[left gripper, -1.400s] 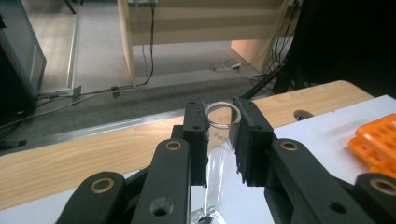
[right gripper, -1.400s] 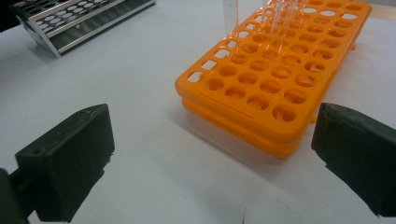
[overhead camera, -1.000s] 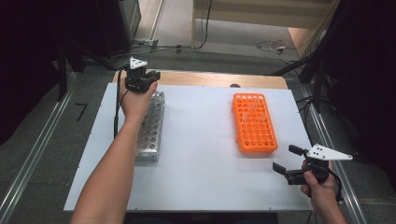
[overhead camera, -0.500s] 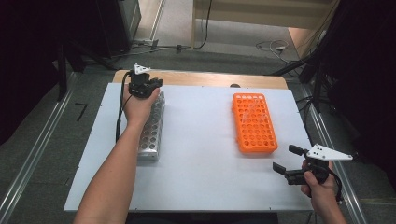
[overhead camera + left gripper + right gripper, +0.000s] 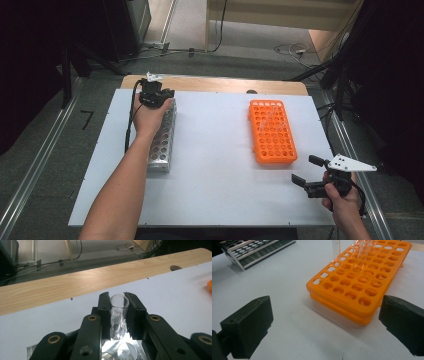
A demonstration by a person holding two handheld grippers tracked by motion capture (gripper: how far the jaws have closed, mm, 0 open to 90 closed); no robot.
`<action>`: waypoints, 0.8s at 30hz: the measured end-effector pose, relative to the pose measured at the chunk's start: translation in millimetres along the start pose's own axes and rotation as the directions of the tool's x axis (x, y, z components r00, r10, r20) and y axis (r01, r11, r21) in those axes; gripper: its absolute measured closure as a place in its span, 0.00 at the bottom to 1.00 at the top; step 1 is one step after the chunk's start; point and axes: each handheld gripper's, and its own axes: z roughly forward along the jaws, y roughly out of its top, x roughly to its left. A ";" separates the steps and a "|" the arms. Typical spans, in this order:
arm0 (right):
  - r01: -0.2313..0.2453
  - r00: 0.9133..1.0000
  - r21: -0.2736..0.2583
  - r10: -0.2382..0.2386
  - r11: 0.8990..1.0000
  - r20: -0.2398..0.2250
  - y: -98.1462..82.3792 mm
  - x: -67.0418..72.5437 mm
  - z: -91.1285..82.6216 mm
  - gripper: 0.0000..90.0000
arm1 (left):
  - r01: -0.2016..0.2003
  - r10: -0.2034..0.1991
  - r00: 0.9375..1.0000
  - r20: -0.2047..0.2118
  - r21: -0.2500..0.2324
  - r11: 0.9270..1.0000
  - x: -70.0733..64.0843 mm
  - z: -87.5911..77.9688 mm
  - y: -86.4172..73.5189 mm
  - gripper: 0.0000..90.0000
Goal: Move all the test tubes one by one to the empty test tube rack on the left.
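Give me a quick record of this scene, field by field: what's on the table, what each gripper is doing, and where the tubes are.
surface: white table
left gripper: shut on a clear glass tube, upright over the metal rack
right gripper: open, empty, near the orange rack
metal rack: left side of the table, under the left hand
orange rack: right side, a few clear tubes standing at its far end

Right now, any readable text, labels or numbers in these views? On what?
Glass tube clamped in the left hand-held gripper: a small white print on its wall, too blurred to read.
Orange rack: no lettering visible.
Metal rack: no lettering visible.
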 end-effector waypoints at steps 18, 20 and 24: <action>-0.012 1.000 -0.005 0.012 1.000 -0.007 2.5 -0.2 1.7 0.00 | 0.039 -0.036 0.997 0.072 -0.037 0.999 -3.0 -18.1 5.8 0.39; -0.014 1.000 -0.005 0.014 1.000 -0.008 3.7 0.1 1.9 0.00 | 0.048 -0.042 0.995 0.093 -0.062 0.997 -5.2 -24.8 7.3 0.34; -0.015 1.000 -0.011 0.015 1.000 -0.016 7.9 1.8 3.0 0.00 | 0.056 -0.044 0.991 0.123 -0.094 0.994 -10.9 -37.7 6.5 0.26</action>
